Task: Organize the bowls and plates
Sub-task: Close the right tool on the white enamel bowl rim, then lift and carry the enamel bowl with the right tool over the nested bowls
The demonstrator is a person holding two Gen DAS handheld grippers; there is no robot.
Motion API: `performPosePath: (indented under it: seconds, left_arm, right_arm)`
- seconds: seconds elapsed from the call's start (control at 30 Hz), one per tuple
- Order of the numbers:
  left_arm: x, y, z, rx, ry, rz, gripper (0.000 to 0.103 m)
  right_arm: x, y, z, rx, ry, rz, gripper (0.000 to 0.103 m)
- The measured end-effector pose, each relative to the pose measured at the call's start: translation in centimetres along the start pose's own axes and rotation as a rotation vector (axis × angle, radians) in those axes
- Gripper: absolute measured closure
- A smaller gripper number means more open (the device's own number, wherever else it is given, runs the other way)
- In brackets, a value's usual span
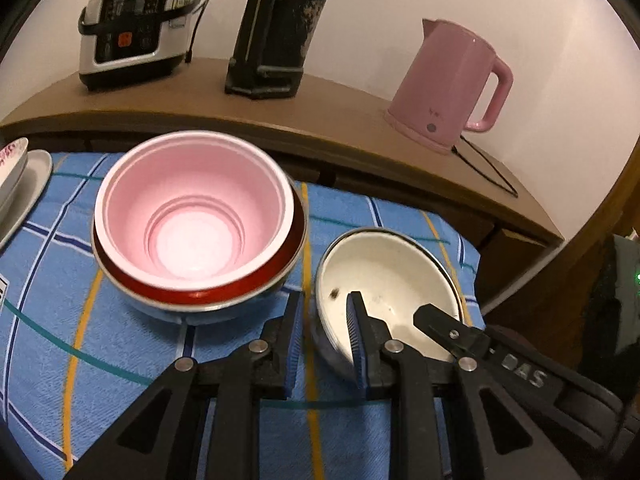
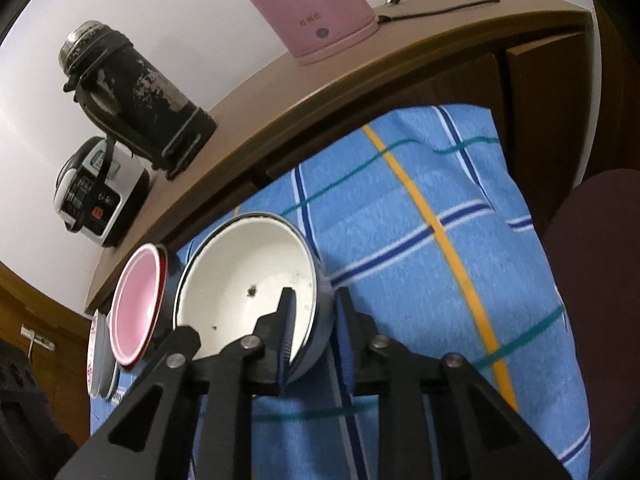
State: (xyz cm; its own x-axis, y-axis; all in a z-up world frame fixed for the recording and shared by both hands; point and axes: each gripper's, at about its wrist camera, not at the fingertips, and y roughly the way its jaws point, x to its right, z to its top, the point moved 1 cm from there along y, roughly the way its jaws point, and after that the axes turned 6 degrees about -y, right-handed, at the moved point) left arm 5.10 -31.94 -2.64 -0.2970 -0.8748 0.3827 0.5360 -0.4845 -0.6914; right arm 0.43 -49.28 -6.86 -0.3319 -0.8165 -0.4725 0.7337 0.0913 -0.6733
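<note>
A white enamel bowl [image 1: 392, 276] [image 2: 240, 272] with a dark rim sits on the blue checked cloth [image 1: 60, 280] [image 2: 400, 240]. My left gripper [image 1: 325, 312] is closed narrow over its left rim, with one finger inside and one outside. My right gripper [image 2: 314, 308] pinches the opposite rim the same way. The left wrist view shows one of the right gripper's fingers [image 1: 436, 326] inside the bowl. To the left, a pink bowl [image 1: 192, 216] [image 2: 134, 304] is nested in a red-rimmed bowl [image 1: 200, 294].
Stacked white plates [image 1: 24, 188] [image 2: 98, 356] lie at the cloth's far left. A wooden shelf [image 1: 320, 120] behind the cloth carries a rice cooker [image 1: 132, 28], a worn black flask [image 1: 276, 32] and a pink kettle [image 1: 452, 80] with its cord. Cloth right of the white bowl is bare.
</note>
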Motion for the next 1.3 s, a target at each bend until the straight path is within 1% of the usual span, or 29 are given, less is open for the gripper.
performPosePath:
  seconds: [0.1,0.17,0.27,0.4,0.53,0.67,0.7,0.73,0.83,0.93,1.07,1.13,1.3]
  left_arm:
    - [-0.4,-0.2,-0.4,-0.015,0.012,0.0,0.079]
    - [-0.5,-0.6,-0.6,-0.022,0.028,-0.005,0.079]
    - [-0.8,-1.3,-1.2,-0.037,0.061,-0.014,0.079]
    - [-1.7,-2.1,-1.7,-0.062,0.101,-0.016,0.079]
    - [-2.8,-3.0,-2.1,-0.084,0.127,-0.025,0.079]
    - [-3.5,-3.8,-2.3,-0.088,0.152,-0.046,0.079]
    - [-3.6,-4.1,-2.3,-0.085,0.155,-0.048,0.079]
    - [-3.7,-4.3,-2.3,-0.08,0.159,-0.053,0.079]
    - [-3.7,-4.4,-2.1,-0.085,0.162,-0.066,0.079]
    - [-3.7,-4.4,-2.2,-0.099,0.16,-0.082,0.079]
    - [-3.6,-5.0,-2.6,-0.087,0.2,-0.087,0.079]
    - [-3.4,-4.9,-2.8,-0.094,0.223,-0.1,0.079]
    - [-3.1,-4.1,-3.2,-0.126,0.235,-0.095,0.079]
  right_arm:
    - [-0.5,-0.7,-0.9,-0.034,-0.001,0.022,0.083]
    - [-0.9,-1.2,-1.8,-0.053,-0.008,0.021,0.083]
    - [-1.0,-1.8,-3.0,-0.066,-0.005,0.03,0.083]
    - [-1.1,-2.7,-5.0,-0.081,0.009,0.071,0.083]
    - [-1.8,-3.4,-6.7,-0.082,-0.002,0.08,0.083]
    - [-2.5,-4.0,-8.0,-0.059,-0.036,0.063,0.083]
    - [-2.5,-4.0,-8.1,-0.054,-0.036,0.069,0.083]
    - [-2.5,-4.1,-8.2,-0.051,-0.033,0.076,0.081]
    - [-2.5,-4.3,-8.5,-0.033,-0.032,0.083,0.08]
    - [-2.8,-4.6,-8.8,-0.011,-0.046,0.065,0.08]
    - [-3.2,-5.7,-9.3,0.051,-0.071,0.03,0.08]
    - [-3.4,-6.0,-9.5,0.065,-0.083,0.02,0.08]
    - [-4.1,-6.0,-10.3,0.084,-0.101,0.001,0.08]
